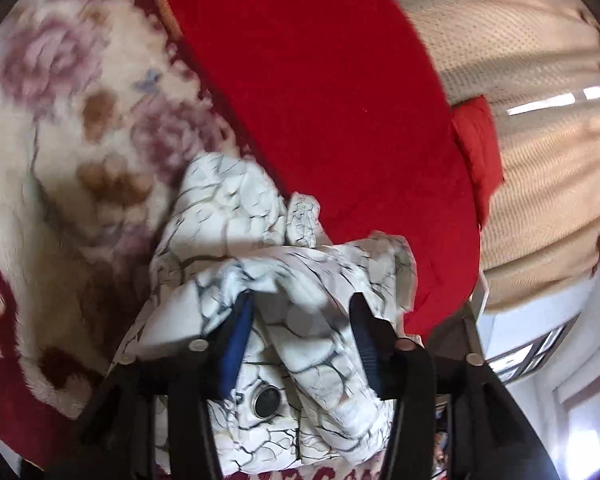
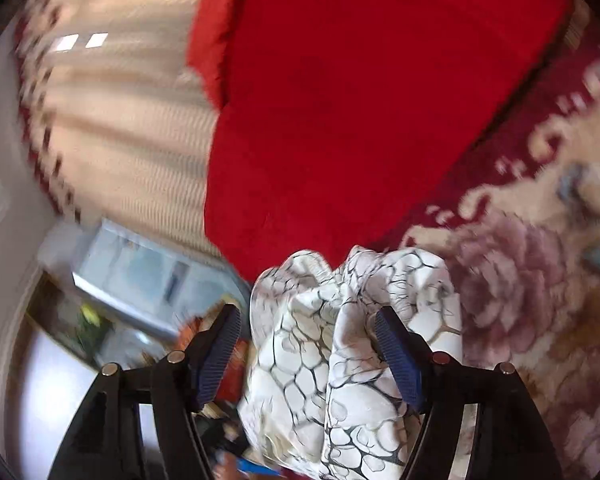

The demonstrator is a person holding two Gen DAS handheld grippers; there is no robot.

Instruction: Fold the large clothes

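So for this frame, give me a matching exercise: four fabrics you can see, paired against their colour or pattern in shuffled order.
Things:
1. jacket between the gripper fingers
2. blanket
3. large cloth spread beyond the jacket
4. curtain

Looks:
A. plain red
B. cream with horizontal ribbing
C. white with dark crackle lines
D. cream plush with mauve flowers and a dark red border

Pairs: 1-C, 2-D, 3-A, 4-B

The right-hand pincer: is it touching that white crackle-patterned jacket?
Touching. The right wrist view shows the jacket bunched between the right gripper's open fingers, lying against the right-side finger.
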